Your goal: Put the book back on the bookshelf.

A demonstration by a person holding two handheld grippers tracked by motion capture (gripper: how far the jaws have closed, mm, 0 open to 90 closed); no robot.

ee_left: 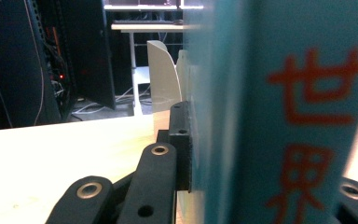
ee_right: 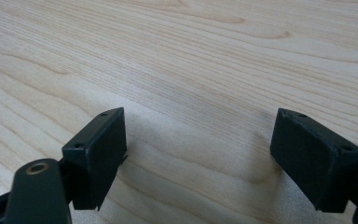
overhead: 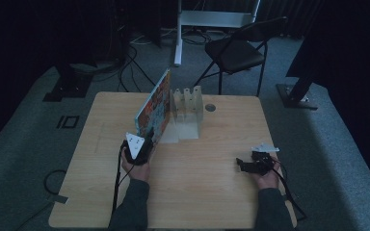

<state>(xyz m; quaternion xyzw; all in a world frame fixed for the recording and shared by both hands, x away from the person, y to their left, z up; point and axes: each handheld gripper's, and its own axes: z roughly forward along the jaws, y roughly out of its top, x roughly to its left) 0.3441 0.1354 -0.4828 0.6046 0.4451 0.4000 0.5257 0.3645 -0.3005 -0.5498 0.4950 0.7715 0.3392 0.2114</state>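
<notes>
A large thin book (overhead: 154, 108) with a colourful patchwork cover stands on edge on the wooden table (overhead: 207, 192), tilted and running away from me. My left gripper (overhead: 148, 143) is shut on its near end. In the left gripper view the teal spine (ee_left: 284, 116) with red characters sits between the jaws, and the left pad (ee_left: 182, 140) presses against it. Just right of the book stands a pale translucent divider rack (overhead: 188, 103), whose curved dividers (ee_left: 163, 84) rise behind the book. My right gripper (overhead: 241, 166) rests low on the table at the right, open, with bare wood between its jaws (ee_right: 198, 149).
A round cable hole (overhead: 210, 107) lies in the table behind the rack. A black folding chair (overhead: 236, 48) and a white stand post (overhead: 177, 33) are beyond the far edge. Cables trail from both grippers off the near edge.
</notes>
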